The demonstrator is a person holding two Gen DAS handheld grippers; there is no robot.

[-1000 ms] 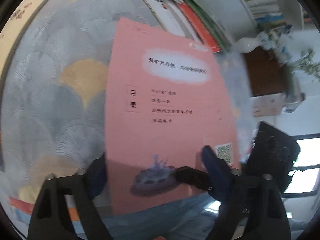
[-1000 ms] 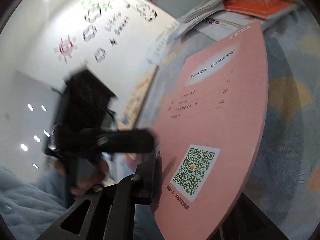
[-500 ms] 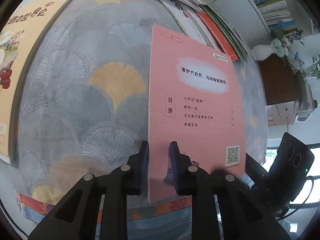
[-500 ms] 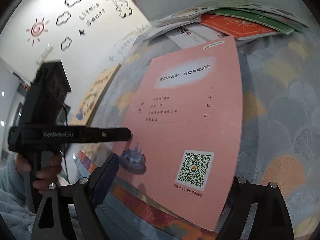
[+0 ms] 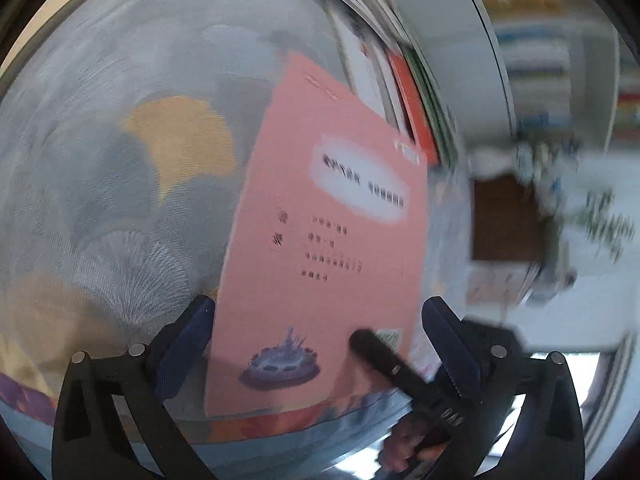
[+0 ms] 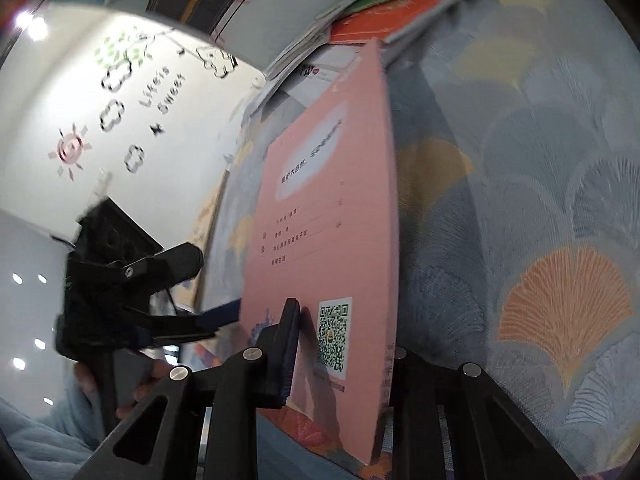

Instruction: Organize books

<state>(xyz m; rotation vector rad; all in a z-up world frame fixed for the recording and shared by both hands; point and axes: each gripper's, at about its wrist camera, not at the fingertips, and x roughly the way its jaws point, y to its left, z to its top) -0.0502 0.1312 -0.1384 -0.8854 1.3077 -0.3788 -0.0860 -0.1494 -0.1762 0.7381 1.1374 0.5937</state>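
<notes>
Book: pink book (image 6: 328, 240), tilted above the patterned table (image 6: 520, 200).
Right claw (image 6: 340, 360): clamped on its lower edge.
Left claw (image 5: 316, 344): spread wide, gripping nothing.
Behind: book pile (image 6: 392, 20).

Left wrist view is motion-blurred: title text on my thin pink paperback book (image 5: 320, 240) unreadable, far bookshelf rows (image 5: 532, 52) smeared; book's near edge (image 6: 372, 456) hides behind my right gripper (image 6: 344, 360).

Setting: home interior, likely a child's room or reading corner. Evidence: white wall (image 6: 100, 128) bearing sun, cloud and lettering decals; shelving with rows of books (image 5: 532, 40); fan-patterned tablecloth (image 6: 520, 200); fanned pile of thin picture books (image 6: 392, 4); white vase with sprigs (image 5: 520, 160).
</notes>
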